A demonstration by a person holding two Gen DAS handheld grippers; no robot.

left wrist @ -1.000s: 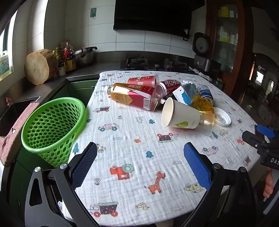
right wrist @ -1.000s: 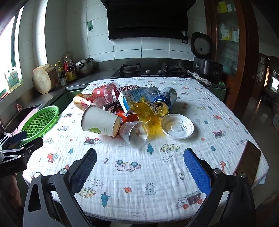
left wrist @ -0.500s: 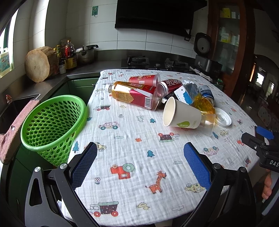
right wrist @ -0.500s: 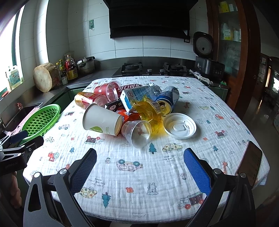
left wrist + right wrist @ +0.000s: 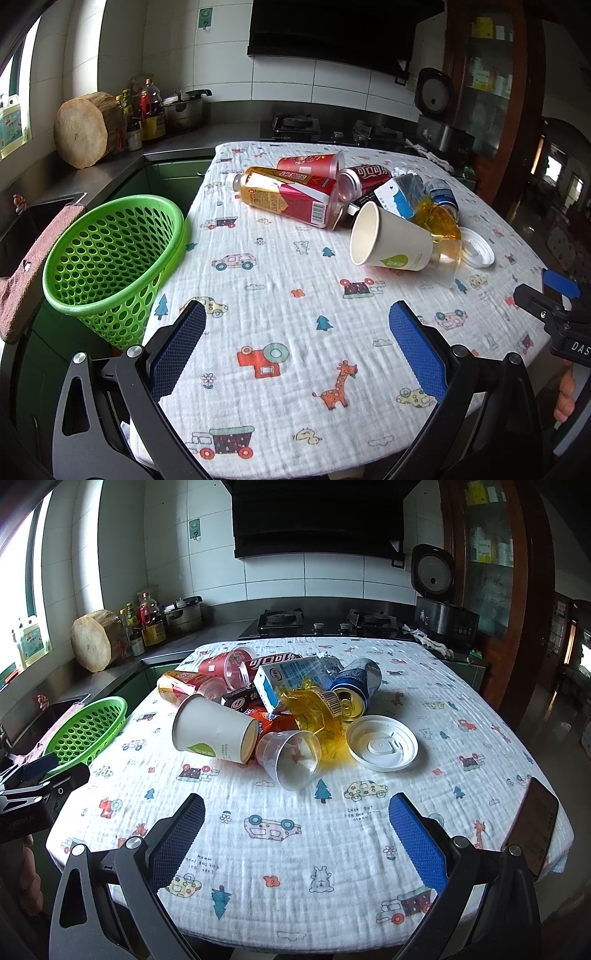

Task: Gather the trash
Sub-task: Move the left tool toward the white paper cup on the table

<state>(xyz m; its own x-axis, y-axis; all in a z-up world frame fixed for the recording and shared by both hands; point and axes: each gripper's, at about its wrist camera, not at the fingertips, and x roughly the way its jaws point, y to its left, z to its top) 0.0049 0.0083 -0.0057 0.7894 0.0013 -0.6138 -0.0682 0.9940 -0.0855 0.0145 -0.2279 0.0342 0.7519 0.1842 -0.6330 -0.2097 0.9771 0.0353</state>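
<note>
A heap of trash lies mid-table: a white paper cup on its side, a clear plastic cup, a white lid, a yellow wrapper, a tea bottle, a red can, a blue can and a milk carton. A green basket hangs past the table's left edge. My left gripper is open over the near cloth. Just as empty and open, my right gripper stays short of the heap.
A patterned cloth covers the table. A phone lies at its near right edge. Behind are a counter with a stove, bottles, a wooden block and a rice cooker. A sink sits left.
Both grippers have crept slightly forward toward the heap. Nothing on the table has moved, and both stay open.
</note>
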